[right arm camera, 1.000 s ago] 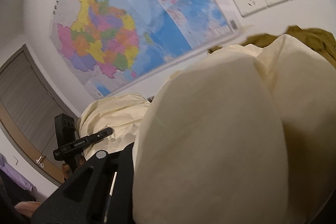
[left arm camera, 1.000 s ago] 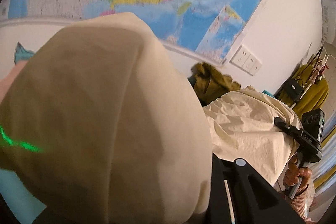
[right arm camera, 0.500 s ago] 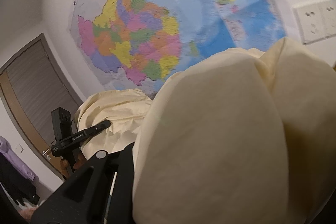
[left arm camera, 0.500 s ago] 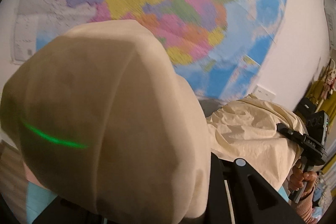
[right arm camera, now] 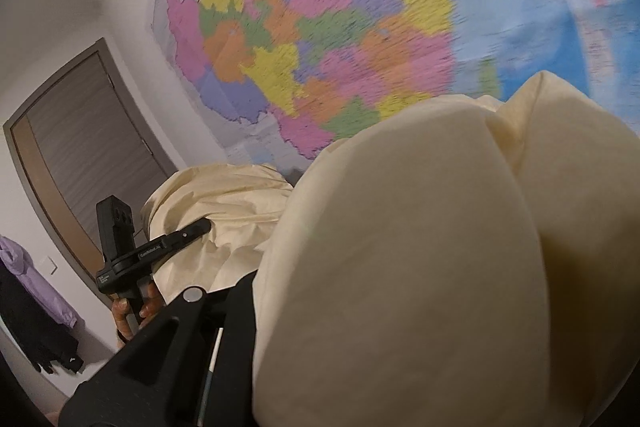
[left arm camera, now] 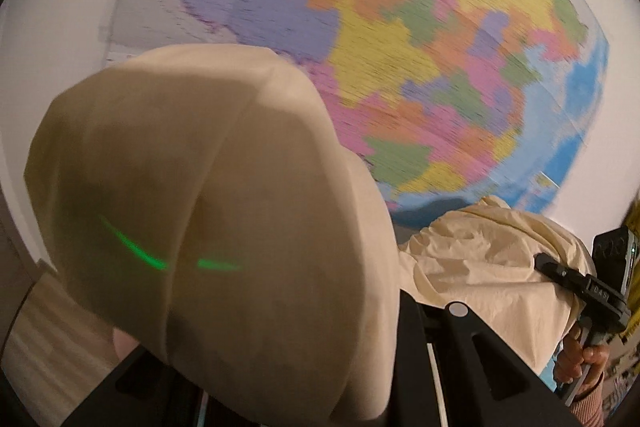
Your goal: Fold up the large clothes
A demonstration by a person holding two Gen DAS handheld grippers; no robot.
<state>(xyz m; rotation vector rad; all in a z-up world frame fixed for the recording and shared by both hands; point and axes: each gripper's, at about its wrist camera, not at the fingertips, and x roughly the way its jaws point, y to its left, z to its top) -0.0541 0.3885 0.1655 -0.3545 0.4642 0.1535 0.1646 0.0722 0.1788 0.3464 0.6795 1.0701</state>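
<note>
Hanging between the two grippers, the cream garment [left arm camera: 216,211] is up in the air in front of the wall, one bunched end draped over each tool. That looks like a hold meant to spread the cloth wide and let it fall straight before a fold is laid. In the left wrist view the cloth balloons over the left gripper [left arm camera: 304,379] and hides its fingertips; its jaws stand narrow and the fabric comes out from between them, so I judge it clamped on the garment. The right wrist view shows the same for the right gripper [right arm camera: 360,347]: narrow jaws buried under a cream bulge, holding cloth. Each camera sees the other tool across the span, with a hand [left arm camera: 580,359] on the right one's handle and fingers [right arm camera: 132,311] on the left one's, and wrinkled fabric sagging between. Behind it all is a coloured map [left arm camera: 400,47] on the white wall. A grey door [right arm camera: 92,147] stands to the left, with a purple coat [right arm camera: 36,287] hanging near it. The main hindrance is the cloth itself: it blocks both cameras, so no surface to lay it on is visible.
</note>
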